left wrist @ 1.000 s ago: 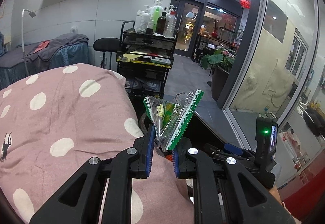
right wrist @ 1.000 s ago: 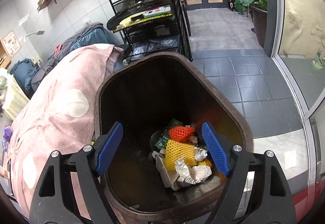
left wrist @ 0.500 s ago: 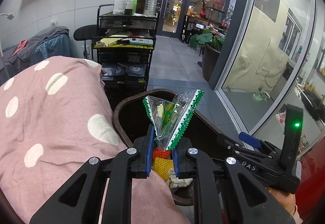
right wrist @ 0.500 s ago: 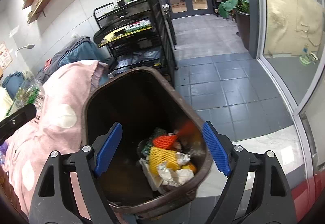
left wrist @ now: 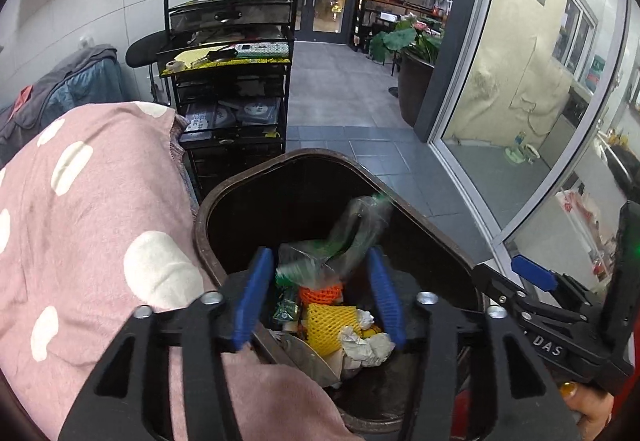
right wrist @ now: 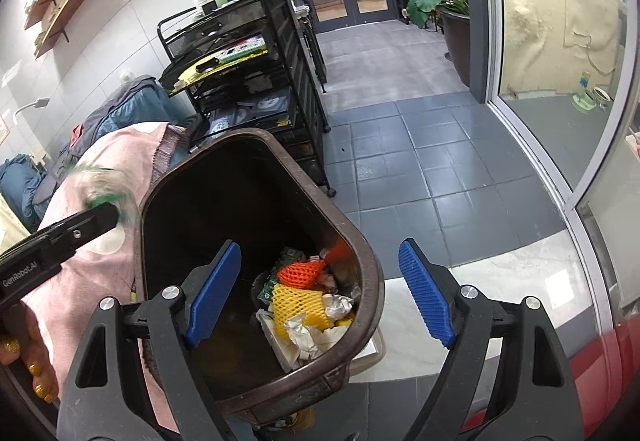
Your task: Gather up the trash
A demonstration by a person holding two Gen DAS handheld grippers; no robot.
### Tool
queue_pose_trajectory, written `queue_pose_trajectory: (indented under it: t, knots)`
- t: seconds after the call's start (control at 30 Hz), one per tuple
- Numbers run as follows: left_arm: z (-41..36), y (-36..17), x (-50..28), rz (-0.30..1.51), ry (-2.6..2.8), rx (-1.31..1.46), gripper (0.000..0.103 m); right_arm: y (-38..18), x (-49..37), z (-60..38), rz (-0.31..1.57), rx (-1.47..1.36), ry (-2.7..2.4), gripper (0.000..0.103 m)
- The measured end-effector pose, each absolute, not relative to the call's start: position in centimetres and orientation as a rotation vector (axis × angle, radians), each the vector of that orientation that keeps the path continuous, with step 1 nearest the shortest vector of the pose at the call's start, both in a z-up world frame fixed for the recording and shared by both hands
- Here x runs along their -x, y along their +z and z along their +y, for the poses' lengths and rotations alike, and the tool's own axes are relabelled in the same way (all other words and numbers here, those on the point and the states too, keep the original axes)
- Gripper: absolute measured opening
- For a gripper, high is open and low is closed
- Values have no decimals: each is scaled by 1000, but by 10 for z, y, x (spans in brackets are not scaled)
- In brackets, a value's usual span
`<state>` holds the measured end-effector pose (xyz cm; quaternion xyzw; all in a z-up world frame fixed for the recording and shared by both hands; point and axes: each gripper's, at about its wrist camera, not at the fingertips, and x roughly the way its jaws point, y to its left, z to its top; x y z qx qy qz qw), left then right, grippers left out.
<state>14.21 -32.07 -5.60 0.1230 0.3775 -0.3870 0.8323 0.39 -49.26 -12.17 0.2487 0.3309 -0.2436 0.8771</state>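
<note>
Lower centre, left wrist view: left hand-held gripper (left wrist: 318, 295) opening, clear green-edged plastic wrapper (left wrist: 344, 241) loose between jaws above dark brown plastic bin (left wrist: 420, 217) | right wrist view: right hand-held gripper (right wrist: 320, 289) released, empty | drop nearly done.

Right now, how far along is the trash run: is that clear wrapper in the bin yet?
Done: the brown bin already holds yellow foam netting, orange netting and crumpled paper. In hand: the left gripper is over the bin, jaws opening, with the clear green-edged wrapper blurred between them, apparently dropping. The right gripper is open and empty. Left: whether the wrapper lands inside; other trash isn't visible.
</note>
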Motion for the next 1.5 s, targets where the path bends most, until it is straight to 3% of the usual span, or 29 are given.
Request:
queue_pose_trajectory:
  t: [0.07, 0.33, 0.63, 0.87, 1.5]
  knots:
    - [-324, -58, -142, 795, -817, -271, 76, -123, -4, -493, 691, -519, -513, 81]
    - [-320, -53, -140, 751, -804, -264, 91, -124, 1, -498, 689, -527, -541, 84]
    - [-299, -29, -125, 657, -792, -225, 97, -122, 0, -496, 692, -523, -539, 85]
    - [-242, -20, -105, 573, -709, -189, 97, -103, 0, -473, 638, -446, -527, 86]
    - [-85, -9, -56, 429, -296, -48, 97, -51, -14, -316, 467, -79, -292, 95]
